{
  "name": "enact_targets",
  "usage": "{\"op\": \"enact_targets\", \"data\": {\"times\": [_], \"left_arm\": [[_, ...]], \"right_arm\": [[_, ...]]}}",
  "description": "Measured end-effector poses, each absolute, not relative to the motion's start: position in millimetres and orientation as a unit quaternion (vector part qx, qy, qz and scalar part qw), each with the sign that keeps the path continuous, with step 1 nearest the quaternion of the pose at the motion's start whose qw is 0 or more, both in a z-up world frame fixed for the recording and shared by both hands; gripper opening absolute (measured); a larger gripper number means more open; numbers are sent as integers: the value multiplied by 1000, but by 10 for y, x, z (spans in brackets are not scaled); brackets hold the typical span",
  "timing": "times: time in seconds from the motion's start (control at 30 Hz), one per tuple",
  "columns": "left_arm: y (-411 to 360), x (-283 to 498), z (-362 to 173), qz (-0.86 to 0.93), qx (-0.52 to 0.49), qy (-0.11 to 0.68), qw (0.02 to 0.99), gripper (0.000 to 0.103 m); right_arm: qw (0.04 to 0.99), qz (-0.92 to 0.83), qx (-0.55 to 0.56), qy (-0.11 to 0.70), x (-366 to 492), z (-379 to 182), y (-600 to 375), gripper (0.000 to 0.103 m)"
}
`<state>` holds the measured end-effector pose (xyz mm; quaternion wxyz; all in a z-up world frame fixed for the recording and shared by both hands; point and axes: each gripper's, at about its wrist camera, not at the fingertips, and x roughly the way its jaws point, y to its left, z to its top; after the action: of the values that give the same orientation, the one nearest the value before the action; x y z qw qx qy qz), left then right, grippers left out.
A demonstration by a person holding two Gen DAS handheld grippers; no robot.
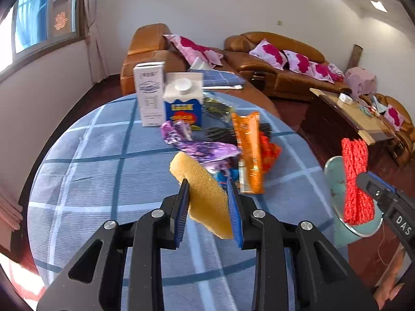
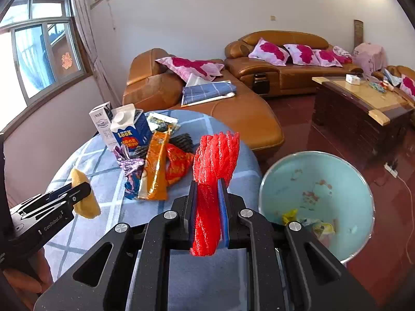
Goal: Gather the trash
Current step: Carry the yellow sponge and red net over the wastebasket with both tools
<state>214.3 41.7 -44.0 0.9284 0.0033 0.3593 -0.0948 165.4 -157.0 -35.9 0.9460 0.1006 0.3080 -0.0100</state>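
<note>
Mid-task. Left gripper (image 1: 208, 194) jaws clamped on yellow sponge (image 1: 205, 194), right gripper (image 2: 207, 204) jaws clamped on red mesh netting (image 2: 212, 171), both lifted off tabletop (image 1: 90, 181). Cartons and wrapper pile (image 1: 220, 142) left at 12 o'clock. Only right wrist view shows inside bin (image 2: 316, 181) at 3 o'clock: some scraps already in.

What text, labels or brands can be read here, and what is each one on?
"LOOK": on the blue carton.
"GenRobot.AI": on the left gripper, side of its body.
"DAS": on the right gripper, rest cut off.
White box: print too small to read.
Orange wrapper: print blurred.
Purple wrapper: crumpled, nothing readable.
Window sticker: red character, too blurred to read.
</note>
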Motion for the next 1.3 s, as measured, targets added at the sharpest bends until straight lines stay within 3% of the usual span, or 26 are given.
{"op": "enact_targets", "data": {"times": [1.3], "left_arm": [[-1405, 1904, -338, -198, 130, 328, 915, 29]], "right_arm": [[936, -124, 137, 301, 1207, -533, -2848, 16]]}}
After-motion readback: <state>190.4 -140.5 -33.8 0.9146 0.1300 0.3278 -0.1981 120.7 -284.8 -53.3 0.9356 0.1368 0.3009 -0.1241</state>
